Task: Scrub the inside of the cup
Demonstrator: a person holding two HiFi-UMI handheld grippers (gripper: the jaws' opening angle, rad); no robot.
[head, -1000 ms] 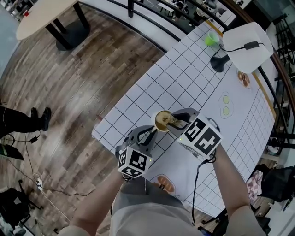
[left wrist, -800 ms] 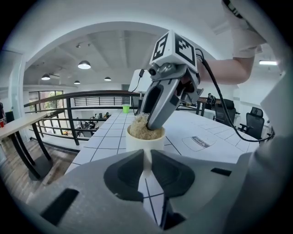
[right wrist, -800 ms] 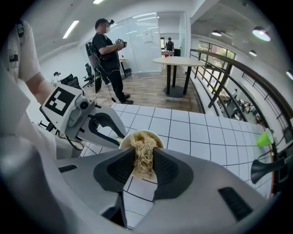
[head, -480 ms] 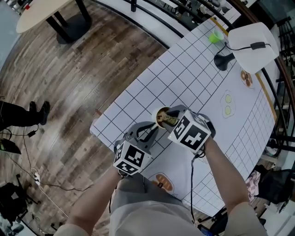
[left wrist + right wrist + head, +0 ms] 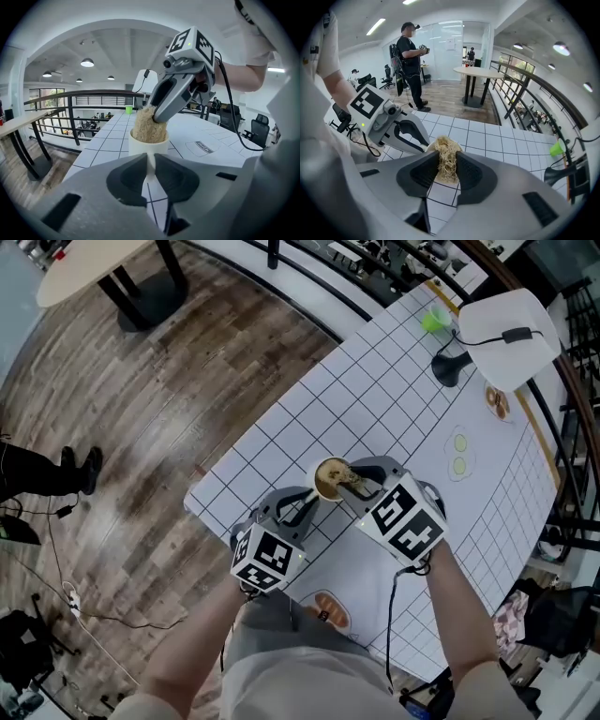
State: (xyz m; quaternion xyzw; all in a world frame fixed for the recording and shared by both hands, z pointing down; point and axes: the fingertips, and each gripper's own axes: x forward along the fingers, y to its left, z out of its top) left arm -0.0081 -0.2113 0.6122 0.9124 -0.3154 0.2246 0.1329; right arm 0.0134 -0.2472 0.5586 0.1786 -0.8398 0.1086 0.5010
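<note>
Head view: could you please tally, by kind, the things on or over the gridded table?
Grippers: 2 (left gripper, right gripper)
Cup: 1
Scrubber: 1
Lamp: 1
Green item: 1
Total: 6

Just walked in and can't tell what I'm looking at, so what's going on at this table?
A person is working on a white cup at the near corner of the gridded table, with a handheld tool in each hand. The left tool is clamped on the cup's handle and holds it upright. The right tool grips a tan fibrous scrubber that is pushed into the cup's mouth and fills most of the opening. The scrubbing looks to be under way.
</note>
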